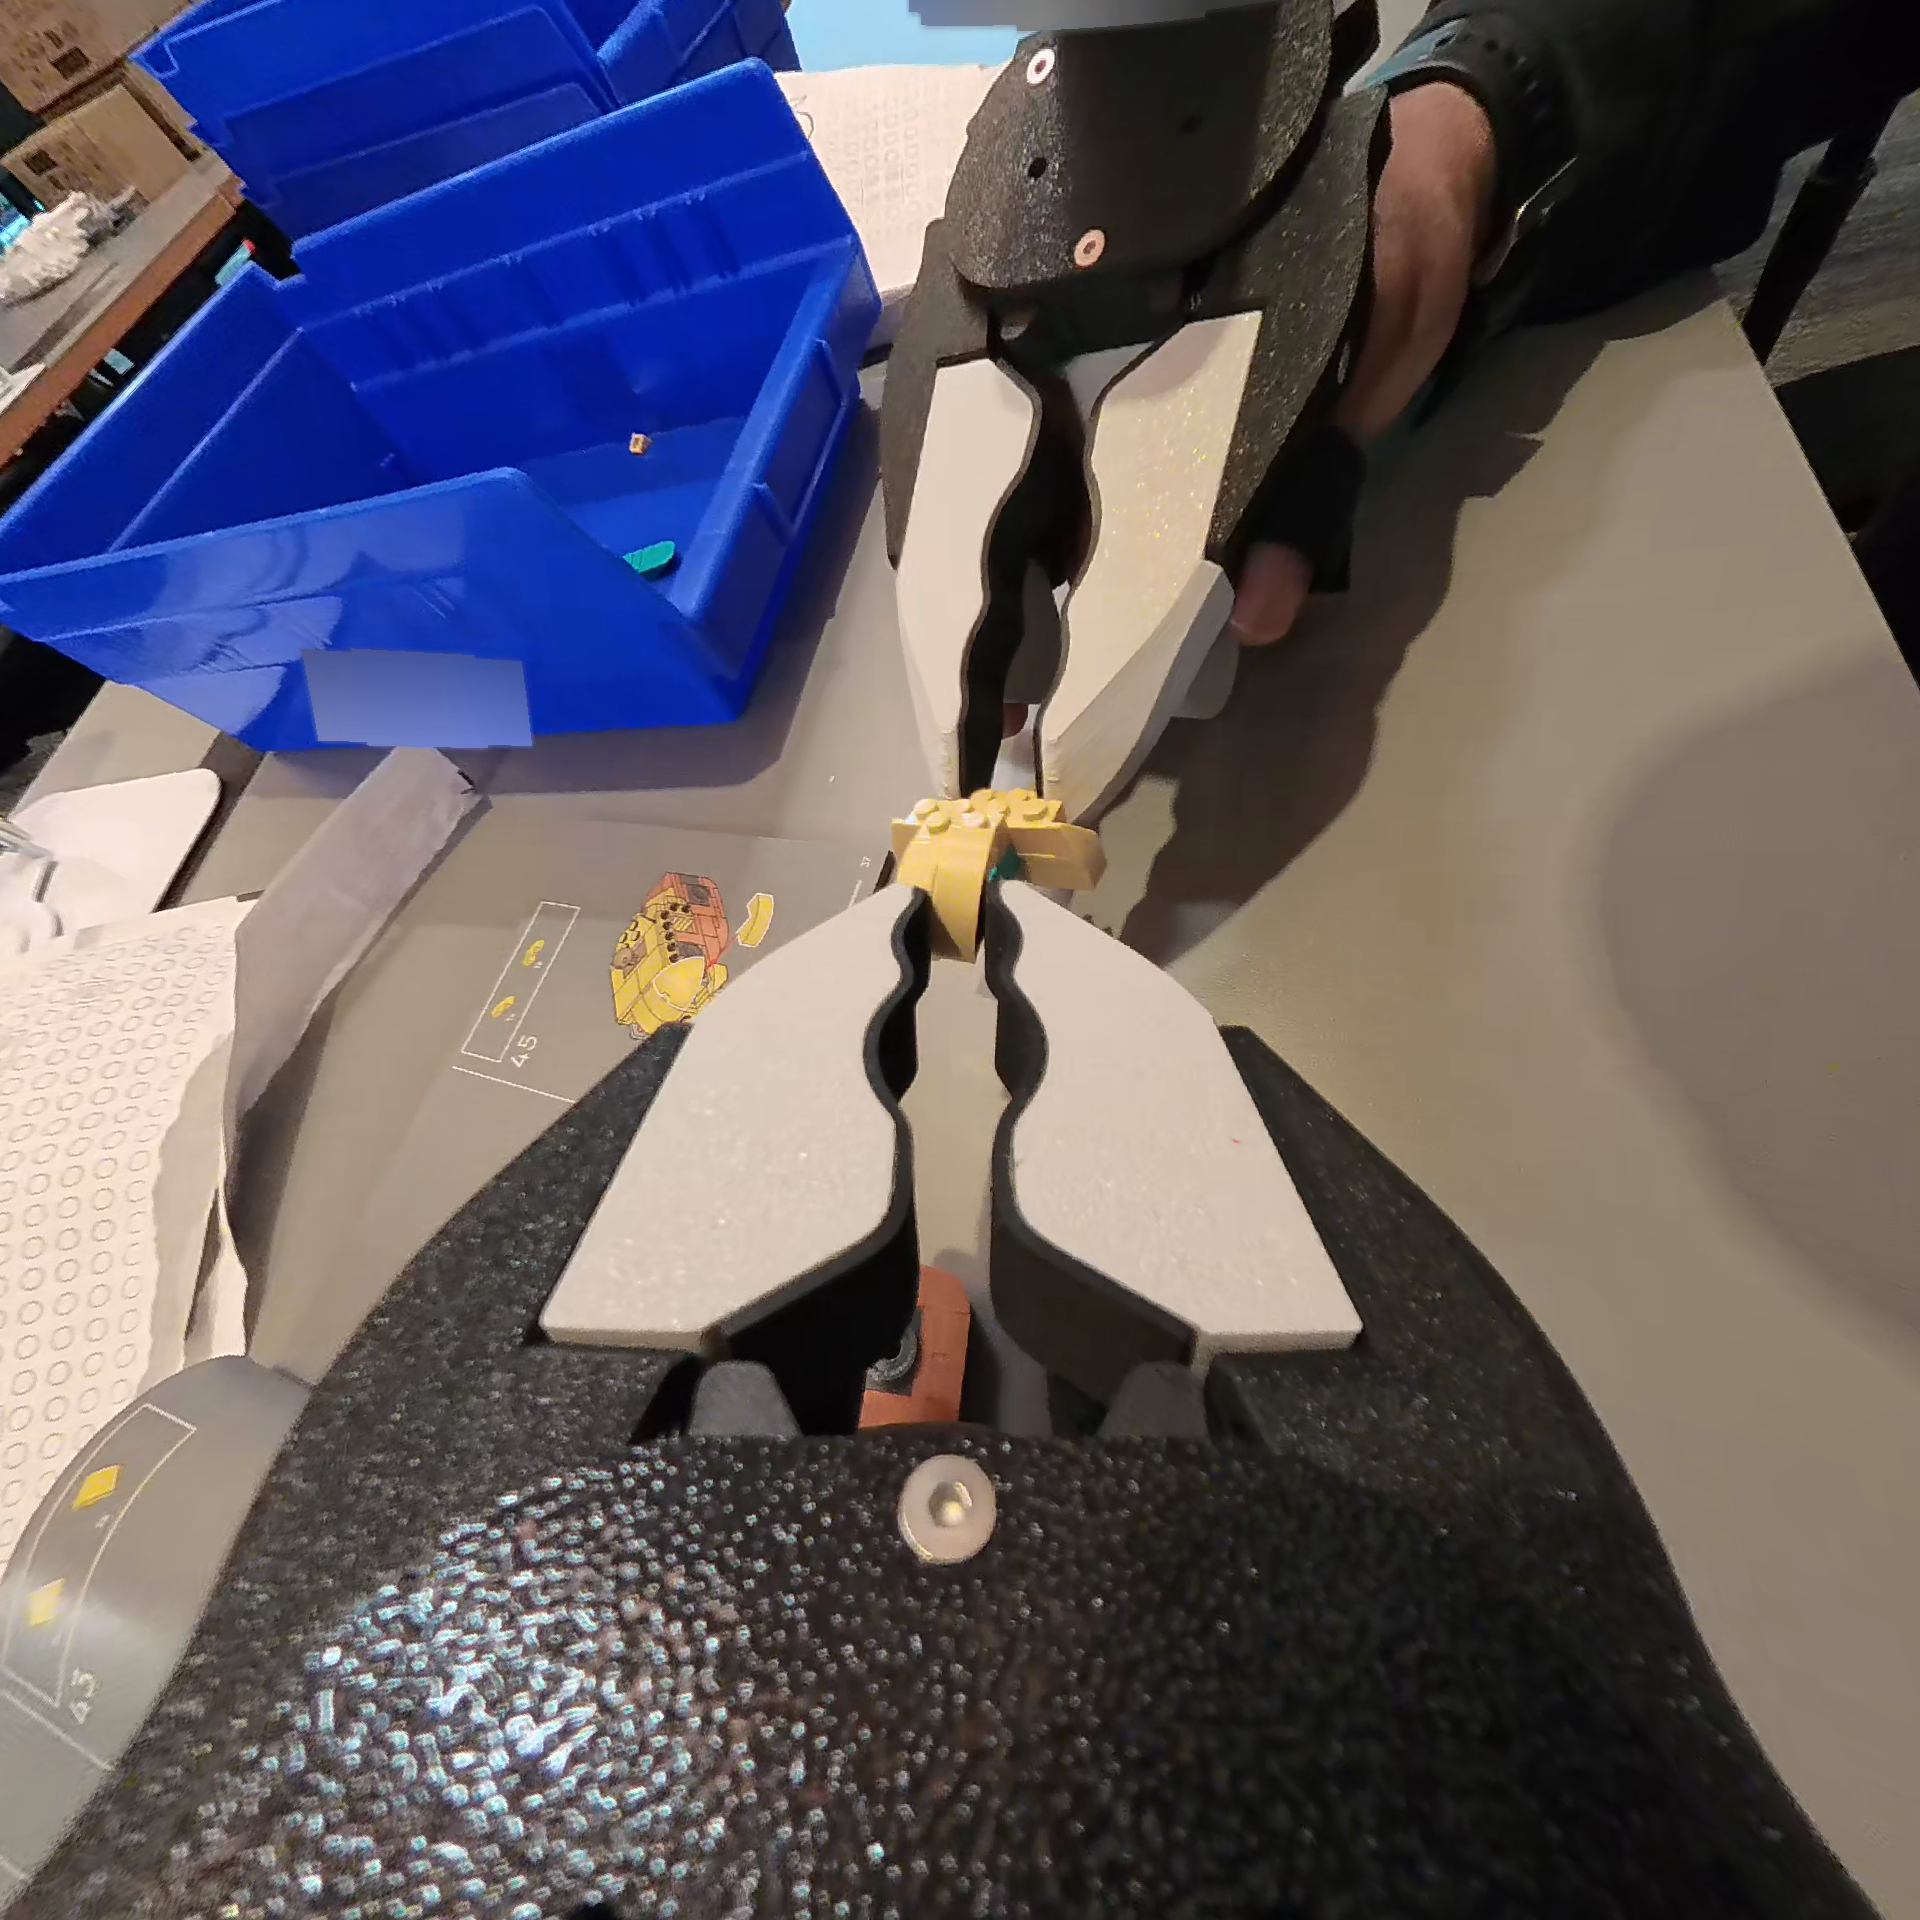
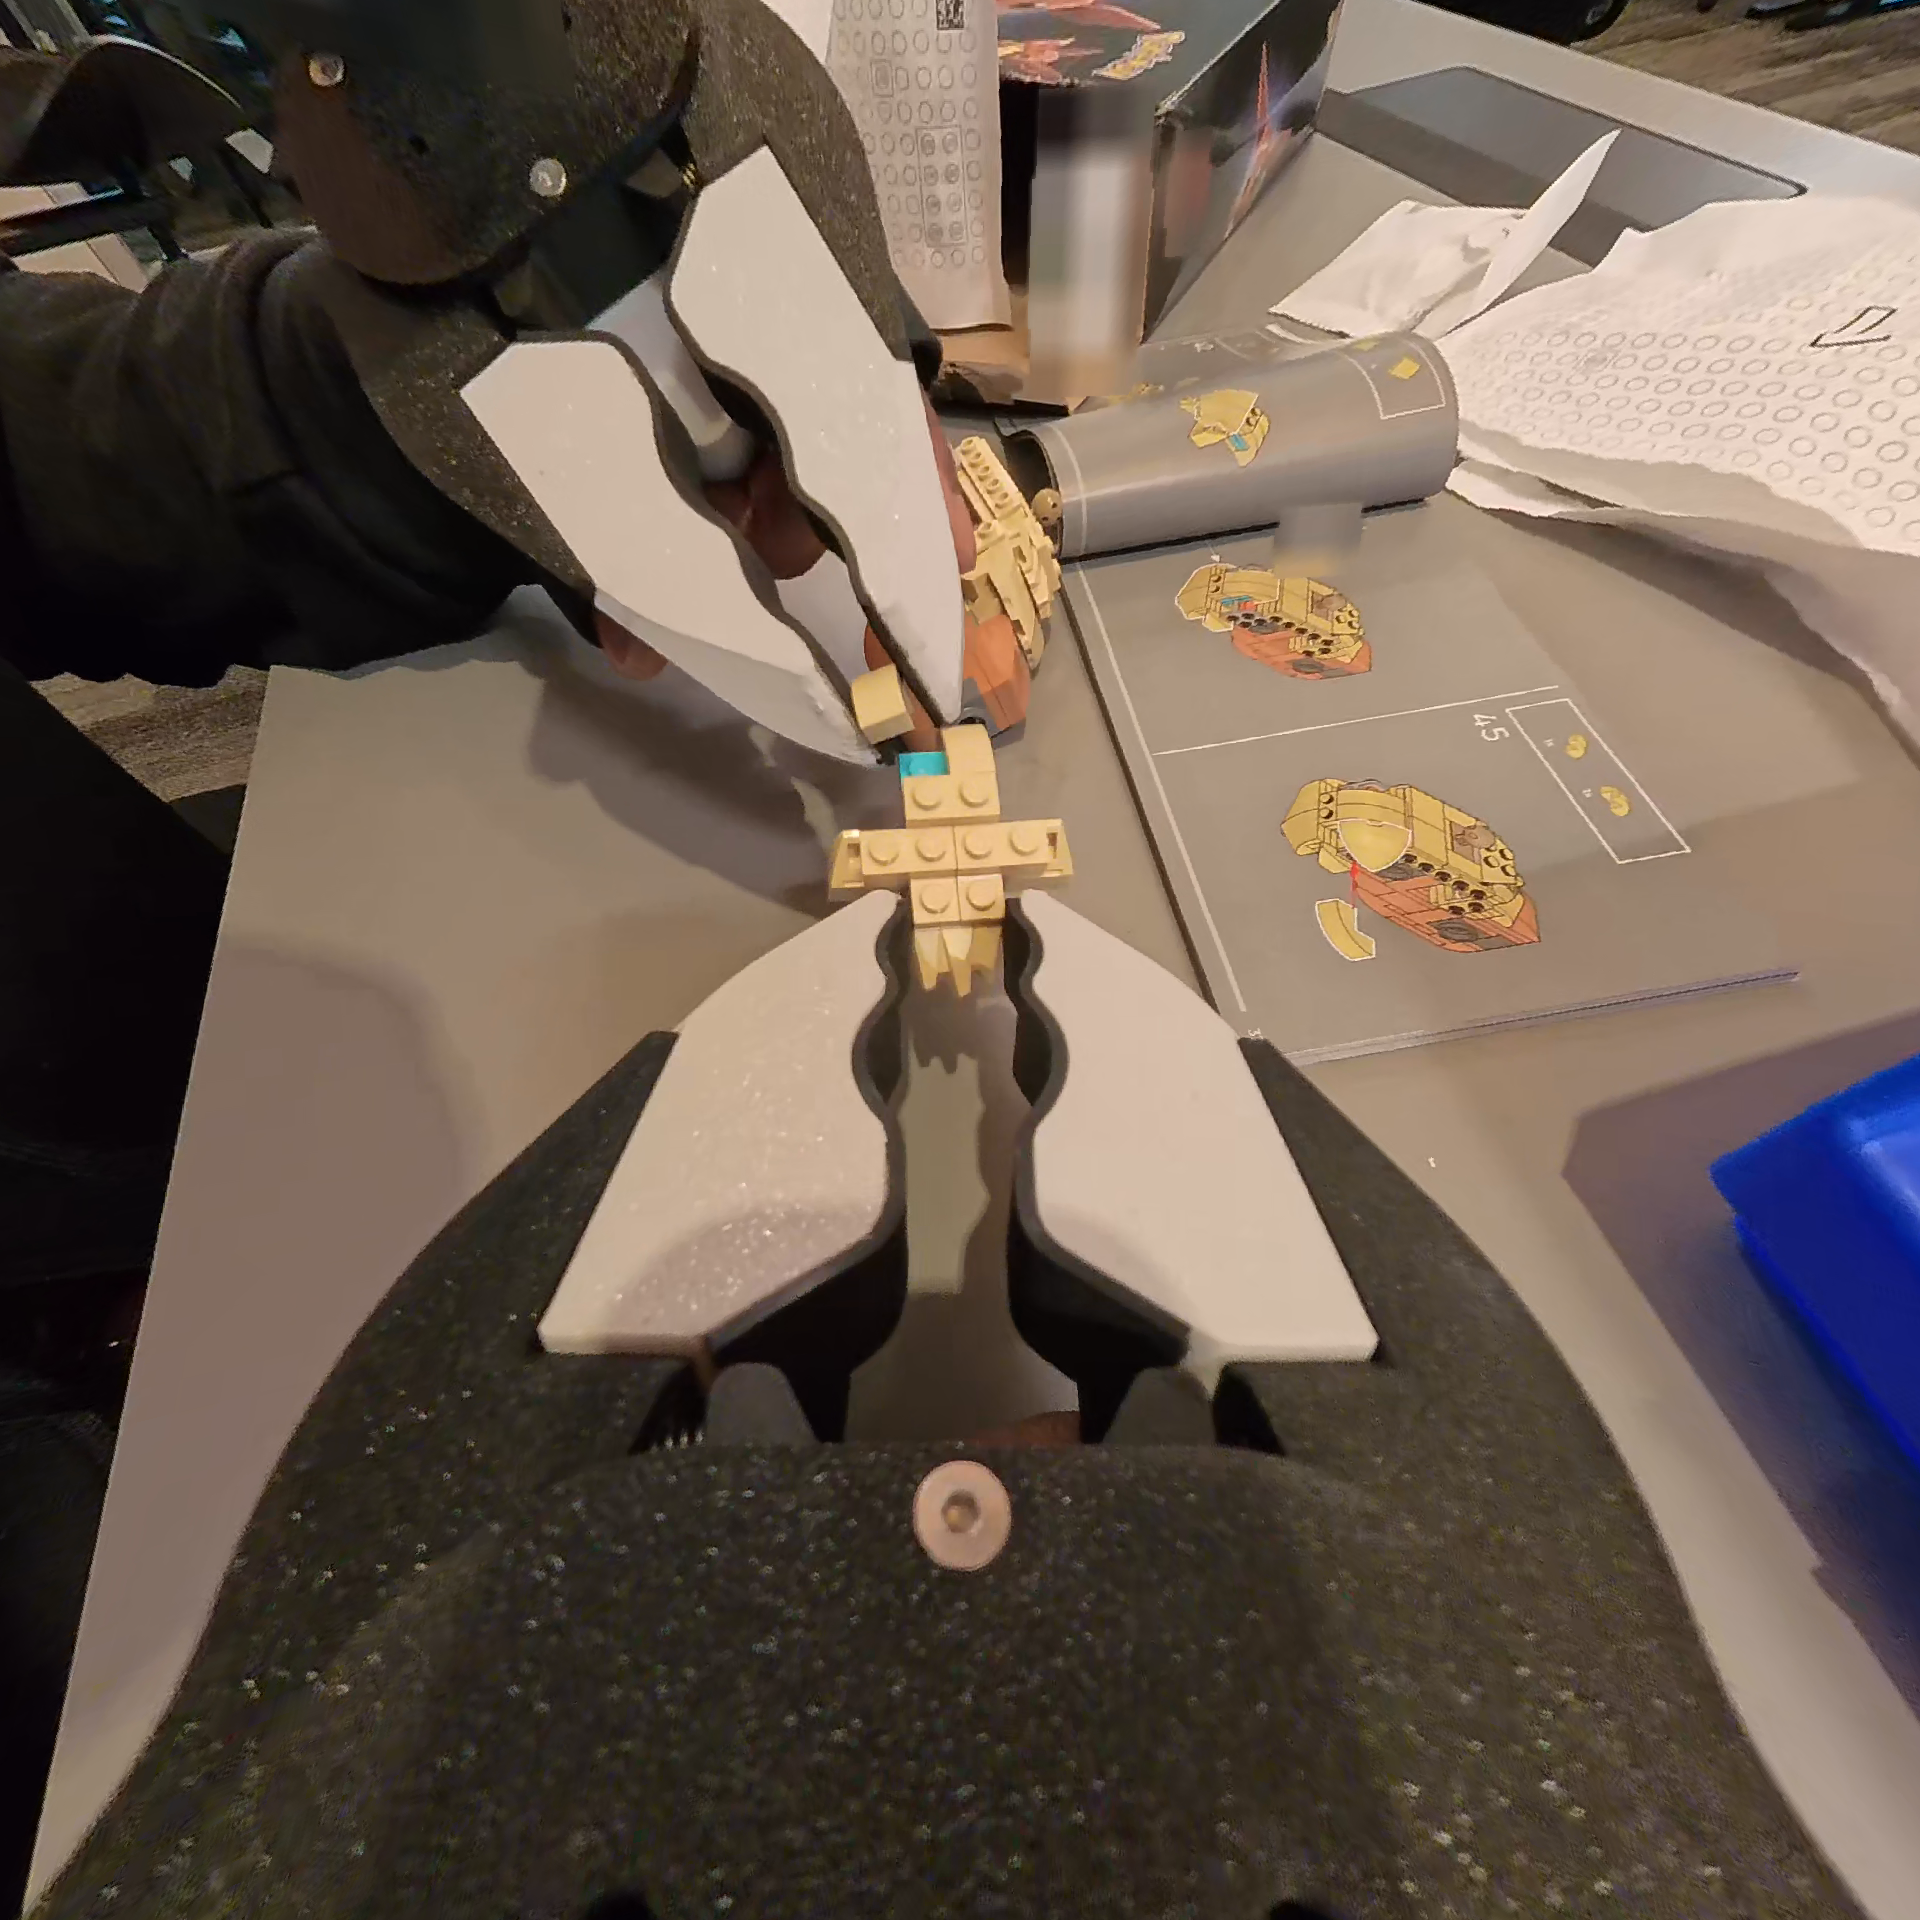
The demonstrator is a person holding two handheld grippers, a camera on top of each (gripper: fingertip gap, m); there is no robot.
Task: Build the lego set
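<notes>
Two grippers meet nose to nose above the grey counter point(image 2: 468, 831), sharing one tan brick assembly point(image 2: 951, 847) (light, rigid, likely to pop apart if twisted). Right gripper point(image 2: 951, 951) has its jaws nearly closed on the stud-topped end; left gripper point(image 1: 951, 925) pinches the curved end piece. Best held by those solid ends.

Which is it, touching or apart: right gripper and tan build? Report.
Touching. Right wrist view: right gripper clamps tan build between both fingers.
</notes>
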